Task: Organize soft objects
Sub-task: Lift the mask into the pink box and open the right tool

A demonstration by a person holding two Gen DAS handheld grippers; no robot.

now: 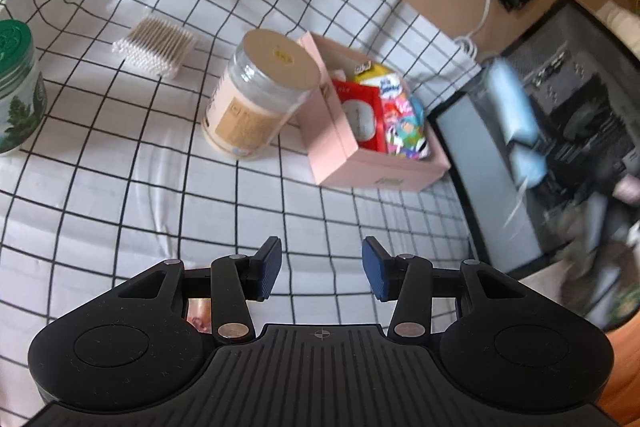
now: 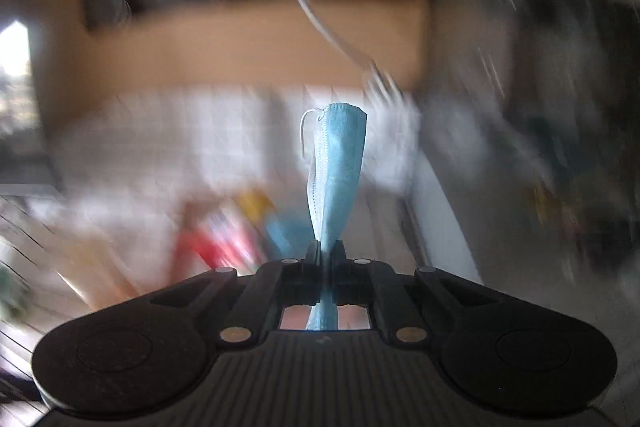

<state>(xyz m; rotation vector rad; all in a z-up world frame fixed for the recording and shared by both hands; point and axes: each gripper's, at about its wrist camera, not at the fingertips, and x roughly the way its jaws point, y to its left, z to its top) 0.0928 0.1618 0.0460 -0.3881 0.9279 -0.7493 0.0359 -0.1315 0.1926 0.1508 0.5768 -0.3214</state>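
Running left to right across the left wrist view, a green-lidded jar (image 1: 16, 87) is standing at the edge of the checked cloth (image 1: 120, 187), a bundle of cotton swabs (image 1: 154, 47) is lying further back, a clear jar with a tan lid (image 1: 256, 95) is leaning against the pink box (image 1: 360, 163), and the box is holding a red packet (image 1: 362, 117) and colourful packets (image 1: 402, 119). The left gripper (image 1: 322, 267) is hovering low over the cloth with its jaws spread and nothing between them. Further right, the blue face mask (image 2: 338, 171) is hanging in the air off the table's right edge, pinched in the right gripper (image 2: 326, 259), whose jaws are pressed together on its folded lower end. The mask's long axis is running straight out along the fingers, its free end pointing away from the camera, an ear loop (image 2: 306, 131) trailing at the left. The right view is heavily smeared, so the likely risk is the limp mask swinging, the loop snagging the box wall or the white cable (image 1: 484, 11), or the mask draping over the rim instead of landing inside.
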